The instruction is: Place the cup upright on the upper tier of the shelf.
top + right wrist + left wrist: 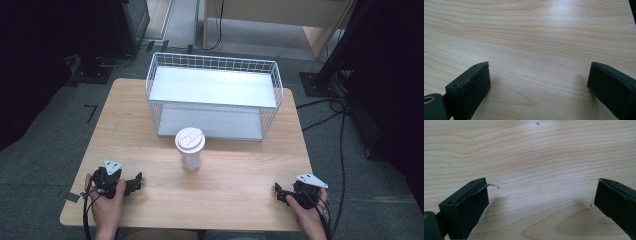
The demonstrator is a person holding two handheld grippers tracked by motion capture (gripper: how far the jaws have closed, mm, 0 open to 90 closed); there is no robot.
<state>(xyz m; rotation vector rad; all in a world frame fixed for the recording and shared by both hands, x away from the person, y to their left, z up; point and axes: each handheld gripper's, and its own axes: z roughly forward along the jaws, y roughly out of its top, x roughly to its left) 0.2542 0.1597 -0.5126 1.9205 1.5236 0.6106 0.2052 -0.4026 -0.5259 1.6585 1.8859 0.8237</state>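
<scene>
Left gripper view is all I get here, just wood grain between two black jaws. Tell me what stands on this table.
Observer: A lidded cup stands upright mid-table.
Operator: Say what's behind it.
Observer: A white wire basket, at the table's far side.
Operator: Report the other hand.
Observer: The right tongs rest near the front right corner, jaws wide apart, nothing between them.

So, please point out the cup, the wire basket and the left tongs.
cup [190, 140], high view, on its white lid.
wire basket [214, 62], high view, on its far rim.
left tongs [138, 180], high view, between the tips.
</scene>
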